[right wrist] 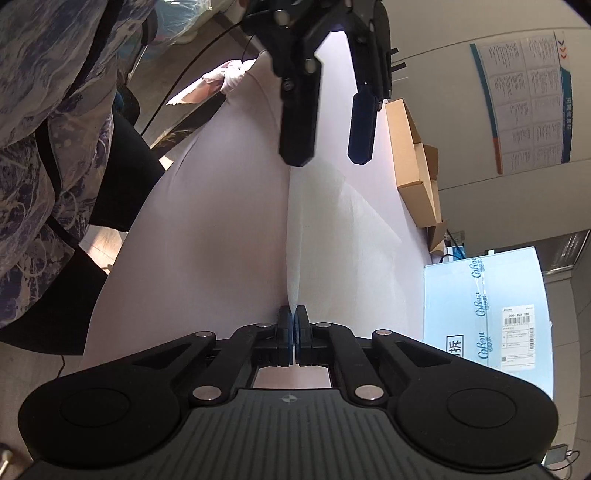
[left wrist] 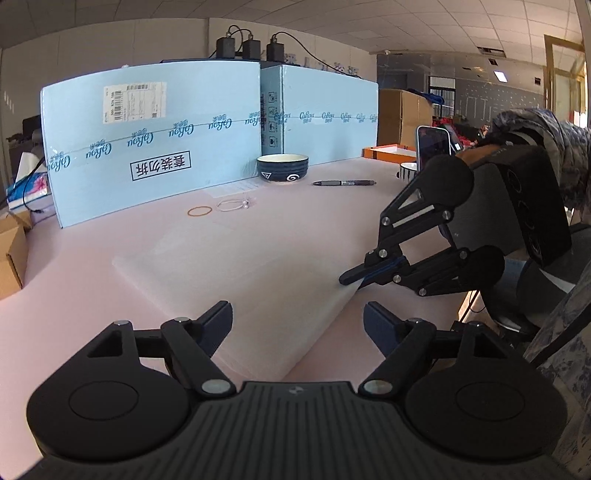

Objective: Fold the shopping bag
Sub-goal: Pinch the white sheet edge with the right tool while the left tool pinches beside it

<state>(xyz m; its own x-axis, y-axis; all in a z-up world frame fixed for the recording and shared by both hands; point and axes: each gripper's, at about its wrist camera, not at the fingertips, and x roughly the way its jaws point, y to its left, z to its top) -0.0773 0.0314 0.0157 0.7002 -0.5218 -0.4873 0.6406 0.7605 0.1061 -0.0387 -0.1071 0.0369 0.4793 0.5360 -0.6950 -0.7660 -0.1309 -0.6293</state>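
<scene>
We are working in an office or storeroom: ahead of the left gripper (left wrist: 297, 325), blue shipping cartons (left wrist: 155, 140) are standing on the surface (left wrist: 110, 295), under ceiling tiles (left wrist: 443, 26).

Pale pink across the table (left wrist: 110, 295), near-white on the folded shopping bag (left wrist: 229, 280). Behind the bag, light blue boxes (left wrist: 155, 147) printed with darker blue lettering. Beside them, a navy bowl (left wrist: 282, 168) with white spiral and triangle marks. Black on both grippers, left gripper (left wrist: 297, 325) and right gripper (right wrist: 294, 332). Blue-and-white floral sleeve (right wrist: 48, 110).
</scene>
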